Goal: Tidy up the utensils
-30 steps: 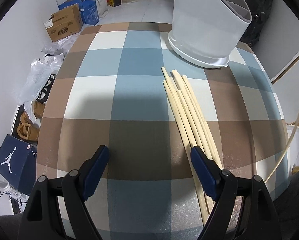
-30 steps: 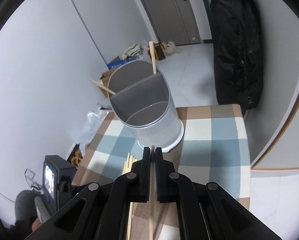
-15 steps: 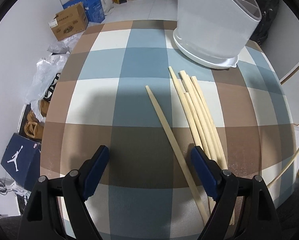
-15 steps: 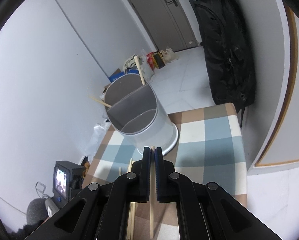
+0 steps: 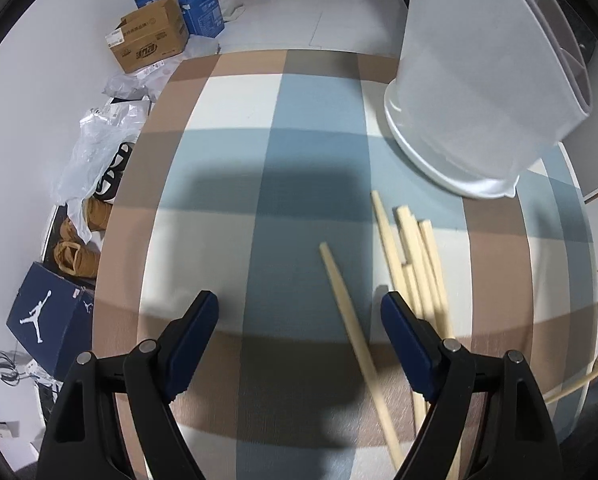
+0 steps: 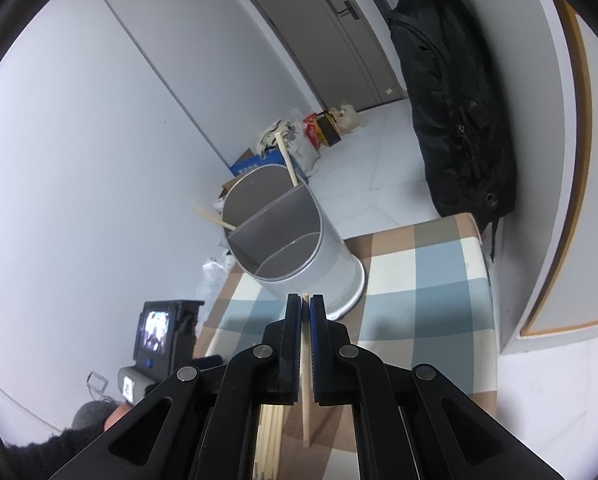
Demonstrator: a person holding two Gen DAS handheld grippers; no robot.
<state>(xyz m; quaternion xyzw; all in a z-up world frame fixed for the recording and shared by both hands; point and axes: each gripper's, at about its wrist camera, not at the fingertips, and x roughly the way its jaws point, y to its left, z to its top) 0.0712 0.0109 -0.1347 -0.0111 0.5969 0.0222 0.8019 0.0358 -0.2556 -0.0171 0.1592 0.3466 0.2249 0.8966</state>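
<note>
Chopstick [image 6: 306,364] is clamped tight in my right claw [image 6: 306,312], pointing up toward the grey holder [image 6: 299,240], which stands at the far side of the desk [image 6: 419,272] and already has two sticks leaning out of its back compartment. In the last second that claw swung up and rolled a bit, so the holder's open top now sits lower and more centred in its view, and I'd say I'm lined up to drop this one in.

Left claw [image 5: 299,312] is wide open over the checked cloth with nothing gripped. What changed there: one loose chopstick [image 5: 355,340] that was in with the bundle [image 5: 419,264] a second ago now lies on its own, split off to the left, and it sits between the open jaws, not touched as far as I can see. Rest of the bundle stays just right of it, near the holder's base. So the next pick looks ready while the right hand finishes its drop.
</note>
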